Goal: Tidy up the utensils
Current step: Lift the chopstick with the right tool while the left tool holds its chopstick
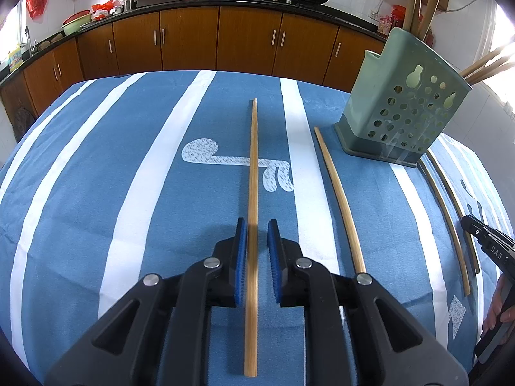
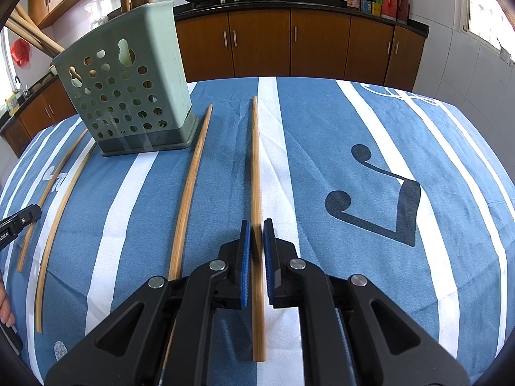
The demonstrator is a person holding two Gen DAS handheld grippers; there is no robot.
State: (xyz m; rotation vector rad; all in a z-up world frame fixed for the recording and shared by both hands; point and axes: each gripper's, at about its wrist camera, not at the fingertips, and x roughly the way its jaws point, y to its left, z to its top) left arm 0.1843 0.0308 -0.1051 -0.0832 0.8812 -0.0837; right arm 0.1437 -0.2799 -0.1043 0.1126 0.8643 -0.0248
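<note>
Chopsticks lie spread on a blue cloth (image 1: pixel 96 193) with white stripes: 4 of them, each pointing toward 12 o'clock. In the left wrist view the left gripper (image 1: pixel 257 225) straddles the first chopstick (image 1: pixel 253 167); its blue pads sit close on either side, nearly closed, with a thin gap visible on the right, so a firm pinch cannot be told. At 2 o'clock from it lies a second chopstick (image 1: pixel 341 199), and beyond that, at 1 o'clock, stands a green holder (image 1: pixel 402 115) with round holes, more sticks rising from its top. In the right wrist view the right gripper (image 2: pixel 257 225) has its pads drawn in around the fourth chopstick (image 2: pixel 256 167), almost shut on it, the stick resting along a white stripe. A third chopstick (image 2: pixel 190 186) lies at 10 o'clock, beside the holder's base. Brown cabinets (image 2: pixel 257 45) run along the far wall under a dark counter with 2 woks.
</note>
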